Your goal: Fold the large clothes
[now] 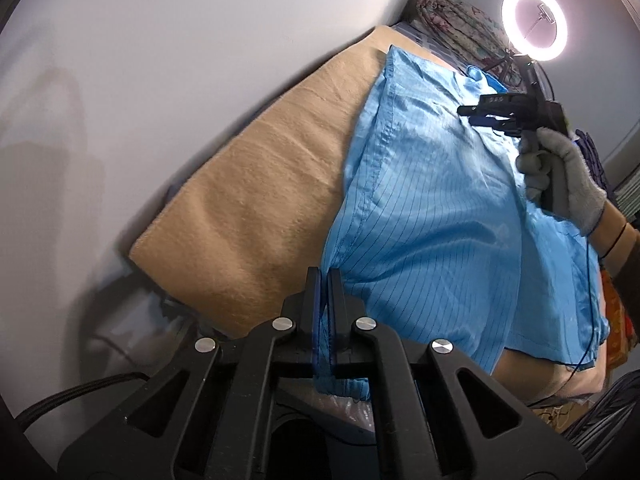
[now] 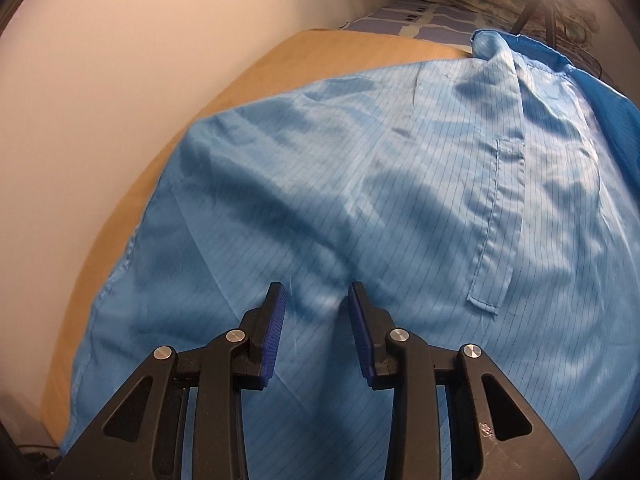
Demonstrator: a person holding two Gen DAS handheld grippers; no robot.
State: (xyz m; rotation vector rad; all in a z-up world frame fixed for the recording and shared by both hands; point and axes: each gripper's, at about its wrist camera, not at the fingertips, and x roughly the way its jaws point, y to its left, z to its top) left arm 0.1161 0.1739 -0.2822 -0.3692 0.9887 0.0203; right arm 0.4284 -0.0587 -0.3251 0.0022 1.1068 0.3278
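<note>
A large light-blue pinstriped garment (image 1: 432,208) lies spread over a tan blanket (image 1: 256,208). My left gripper (image 1: 325,276) is shut on a corner of that garment at its near edge, and the cloth bunches up between the pads. In the left wrist view my right gripper (image 1: 466,114) hovers over the far part of the garment, held by a grey-gloved hand (image 1: 560,176). Seen from its own camera, the right gripper (image 2: 316,292) stands open just above the garment (image 2: 400,184), with nothing pinched between its blue pads. A sewn pocket (image 2: 496,224) lies to its right.
A pale wall (image 1: 160,80) runs along the left side of the blanket (image 2: 120,200). A lit ring light (image 1: 534,26) on a stand and a patterned folded quilt (image 1: 452,20) sit at the far end. Cables and clutter lie at the right edge.
</note>
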